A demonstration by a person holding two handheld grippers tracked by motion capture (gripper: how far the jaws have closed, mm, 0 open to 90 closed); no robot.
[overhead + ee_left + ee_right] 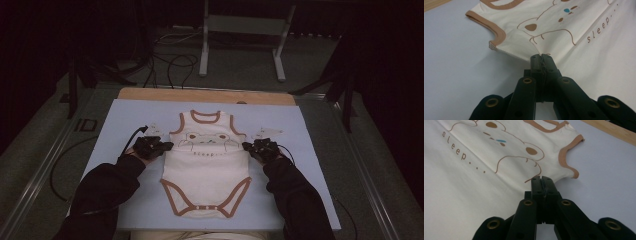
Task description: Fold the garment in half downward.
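We've got the bodysuit (206,167) flat mid-mat (120,150); left gripper (540,58) & right gripper (541,179) both clamped on its side seams below the armholes. Thin pinch, so uneven lift could slip a seam free.

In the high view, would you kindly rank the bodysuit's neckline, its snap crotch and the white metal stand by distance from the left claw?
1. Neckline, brown-trimmed, up and right of the left claw, which grips the bodysuit's side.
2. Snap crotch, at the table's near edge.
3. White metal stand, on the floor beyond the table.
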